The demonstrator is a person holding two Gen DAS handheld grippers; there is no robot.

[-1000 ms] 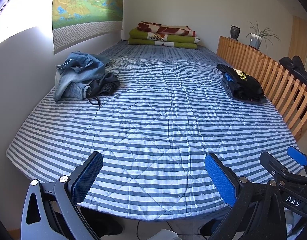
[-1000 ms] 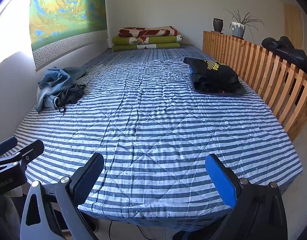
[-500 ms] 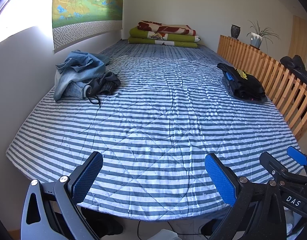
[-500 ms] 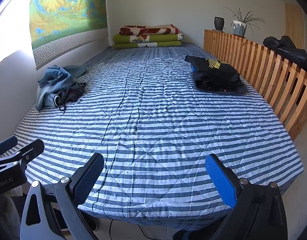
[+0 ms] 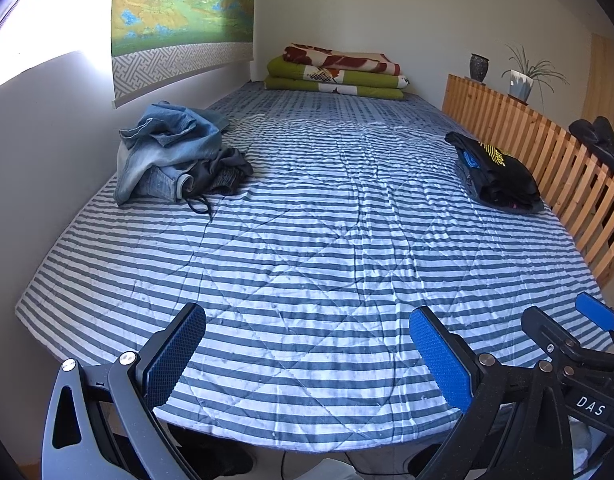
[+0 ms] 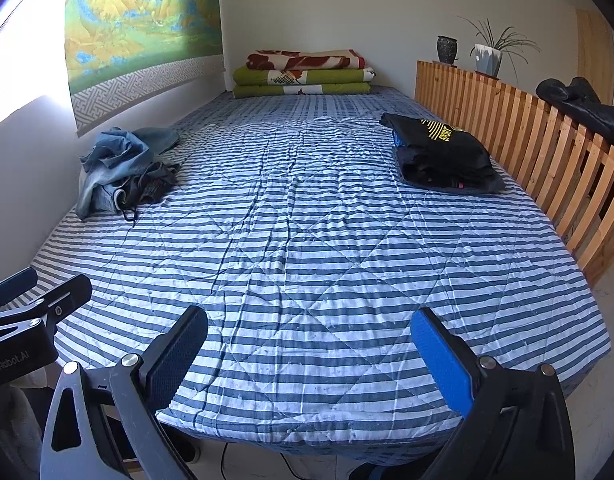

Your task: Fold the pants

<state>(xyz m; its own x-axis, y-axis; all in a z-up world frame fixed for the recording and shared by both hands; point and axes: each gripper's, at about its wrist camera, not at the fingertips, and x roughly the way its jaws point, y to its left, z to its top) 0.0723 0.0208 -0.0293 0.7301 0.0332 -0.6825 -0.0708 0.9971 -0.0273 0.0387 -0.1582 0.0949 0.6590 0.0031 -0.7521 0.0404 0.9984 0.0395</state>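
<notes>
Both grippers hover at the near edge of the bed (image 5: 307,240), touching nothing. Left gripper (image 5: 307,356): jaws spread wide, empty. Right gripper (image 6: 309,356): jaws spread wide, empty. Crumpled pants (image 5: 167,156) lie in a heap at the bed's left edge against the wall; folded black clothes (image 6: 443,154) sit stacked near the right edge, beside the wooden slat rail (image 6: 547,148).

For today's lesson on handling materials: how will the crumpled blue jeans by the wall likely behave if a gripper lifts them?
The jeans lie in soft folds, so they will probably droop and unfurl. They are tangled with a dark garment, which may drag along.
</notes>
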